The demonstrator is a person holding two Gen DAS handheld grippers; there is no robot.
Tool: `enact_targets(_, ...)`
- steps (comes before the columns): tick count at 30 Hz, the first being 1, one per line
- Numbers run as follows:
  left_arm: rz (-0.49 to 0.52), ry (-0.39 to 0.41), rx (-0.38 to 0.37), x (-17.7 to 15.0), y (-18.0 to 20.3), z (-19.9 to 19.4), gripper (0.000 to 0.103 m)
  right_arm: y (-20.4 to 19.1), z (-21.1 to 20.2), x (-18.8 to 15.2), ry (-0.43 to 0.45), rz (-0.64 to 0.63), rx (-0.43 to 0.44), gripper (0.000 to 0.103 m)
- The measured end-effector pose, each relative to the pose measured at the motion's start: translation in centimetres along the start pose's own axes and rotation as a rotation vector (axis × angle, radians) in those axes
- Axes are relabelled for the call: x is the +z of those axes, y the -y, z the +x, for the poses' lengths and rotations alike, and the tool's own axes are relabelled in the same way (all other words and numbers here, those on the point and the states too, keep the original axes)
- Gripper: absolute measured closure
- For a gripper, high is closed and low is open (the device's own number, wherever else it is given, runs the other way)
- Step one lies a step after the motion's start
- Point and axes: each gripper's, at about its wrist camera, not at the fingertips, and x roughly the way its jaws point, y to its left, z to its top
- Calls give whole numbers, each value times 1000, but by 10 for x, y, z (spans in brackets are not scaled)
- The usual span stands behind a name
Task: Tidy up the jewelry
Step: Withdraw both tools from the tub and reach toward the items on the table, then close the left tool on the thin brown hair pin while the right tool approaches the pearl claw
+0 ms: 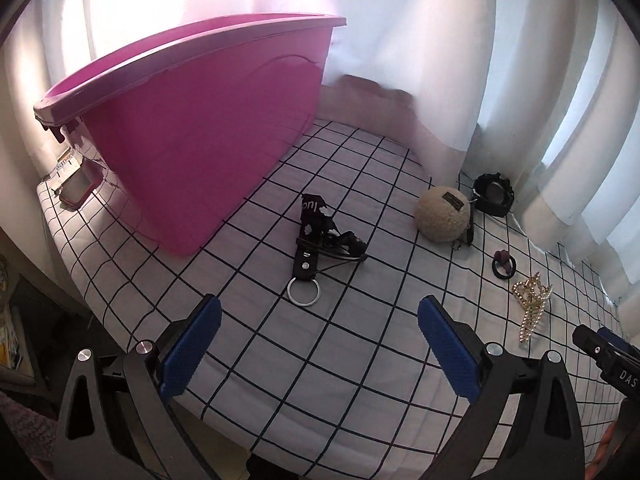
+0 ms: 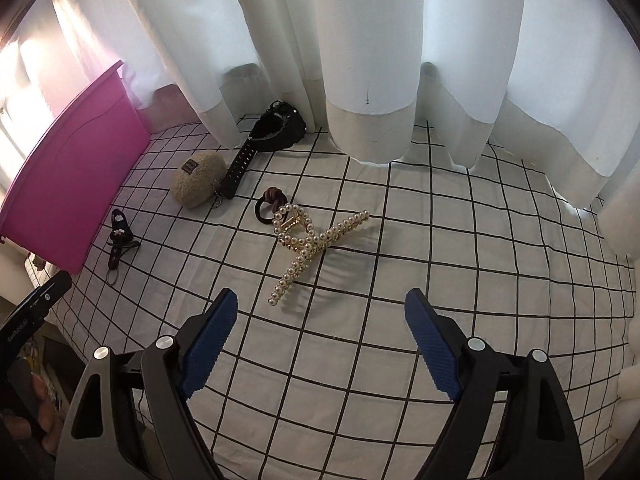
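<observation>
A pink plastic bin (image 1: pixel 200 128) stands at the left on the white checked cloth (image 1: pixel 360 340). My left gripper (image 1: pixel 320 312) is open, just short of a black strap keychain with a silver ring (image 1: pixel 316 248). My right gripper (image 2: pixel 320 308) is open too, hovering close before a pearl hair claw (image 2: pixel 316 244). Behind the pearl hair claw (image 1: pixel 532 300) lie a dark hair tie (image 2: pixel 270 204), a fuzzy beige ball charm (image 2: pixel 198 184) and a black studded watch (image 2: pixel 272 132). The bin (image 2: pixel 68 196) shows at the right wrist view's left edge.
White curtains (image 2: pixel 360 60) hang down onto the cloth along the back. A small red-framed object (image 1: pixel 78 188) lies behind the bin at the left. The cloth's front edge drops off to clutter (image 1: pixel 16 320) at lower left. The other gripper's tip (image 1: pixel 600 348) pokes in at the right.
</observation>
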Motion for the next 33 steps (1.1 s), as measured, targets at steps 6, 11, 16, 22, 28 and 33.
enact_targets(6, -25, 18, 16, 5, 6, 34, 6, -8, 29, -5, 8, -20, -12, 21)
enact_targets(11, -36, 36, 4, 7, 12, 54, 6, -10, 52, -9, 11, -45, -44, 21)
enact_targets(16, 0, 39, 8, 6, 22, 72, 6, -7, 65, -11, 34, -41, -53, 21)
enact_targets(22, 22, 15, 24, 5, 33, 86, 7, -7, 76, -8, 41, -54, -59, 21)
enact_targets(28, 51, -4, 29, 9, 44, 95, 19, -10, 82, -7, 40, -77, -67, 21)
enact_targets(33, 50, -22, 33, 10, 48, 100, 30, -11, 87, -6, 35, -83, -60, 21)
